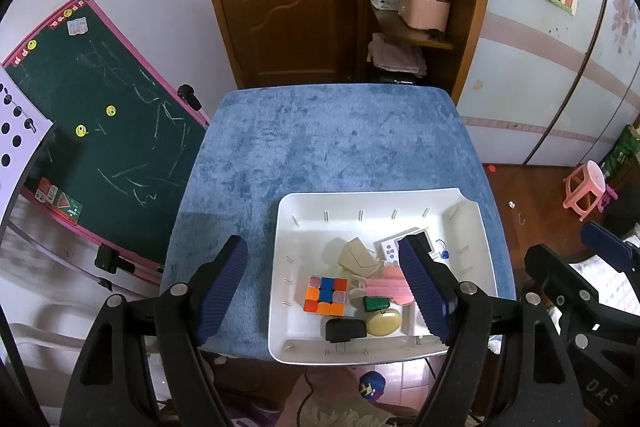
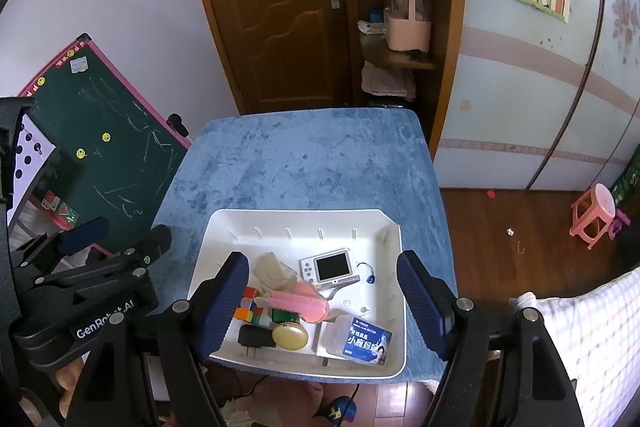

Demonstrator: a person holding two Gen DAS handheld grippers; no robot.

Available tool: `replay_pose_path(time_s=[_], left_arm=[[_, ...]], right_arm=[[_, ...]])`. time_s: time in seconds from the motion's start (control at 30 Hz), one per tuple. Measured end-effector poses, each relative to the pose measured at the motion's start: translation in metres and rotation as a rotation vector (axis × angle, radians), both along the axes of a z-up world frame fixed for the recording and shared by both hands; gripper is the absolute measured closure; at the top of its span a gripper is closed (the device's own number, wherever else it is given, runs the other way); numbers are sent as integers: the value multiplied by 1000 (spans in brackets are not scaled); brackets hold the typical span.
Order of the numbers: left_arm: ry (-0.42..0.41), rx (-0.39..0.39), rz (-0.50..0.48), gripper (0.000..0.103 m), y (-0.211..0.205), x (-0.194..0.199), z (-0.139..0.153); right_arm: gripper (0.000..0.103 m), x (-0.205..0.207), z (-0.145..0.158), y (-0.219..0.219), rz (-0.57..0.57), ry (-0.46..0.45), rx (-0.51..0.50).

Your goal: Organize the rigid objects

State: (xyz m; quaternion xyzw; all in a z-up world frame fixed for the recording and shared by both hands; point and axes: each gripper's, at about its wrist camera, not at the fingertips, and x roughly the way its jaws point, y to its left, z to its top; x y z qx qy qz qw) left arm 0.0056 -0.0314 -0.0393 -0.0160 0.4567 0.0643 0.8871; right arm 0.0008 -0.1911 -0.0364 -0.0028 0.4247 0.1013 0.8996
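Everything's piled in the white tray [image 2: 394, 239] at the desk's [image 2: 304, 163] near edge, cube [image 1: 325, 295] included, both tools [image 1: 326, 291] [image 2: 320, 301] wide and empty above, so probably either just-sorted or about to unload.

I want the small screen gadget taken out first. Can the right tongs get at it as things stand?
Probably yes. The gadget lies face up in the white bin, nothing on top, and the right tongs hang open above it. The pink brush lies close beside its near corner.
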Motion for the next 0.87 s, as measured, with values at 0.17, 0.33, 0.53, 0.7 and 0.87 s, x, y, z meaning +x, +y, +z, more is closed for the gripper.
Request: replay_pose_path(time_s=[0.17, 0.33, 0.53, 0.7, 0.87], left_arm=[[0, 5, -3, 22, -1, 1, -1], [1, 5, -4, 22, -1, 1, -1], [3, 5, -5, 22, 0, 2, -1], [7, 8, -10, 22, -2, 1, -3], [11, 8, -10, 22, 1, 0, -4]], right_arm=[[26, 1, -1, -2, 1, 4, 2], [26, 1, -1, -2, 0, 4, 2], [26, 1, -1, -2, 0, 4, 2], [26, 0, -5, -3, -3, 9, 5], [26, 0, -4, -3, -3, 9, 6]])
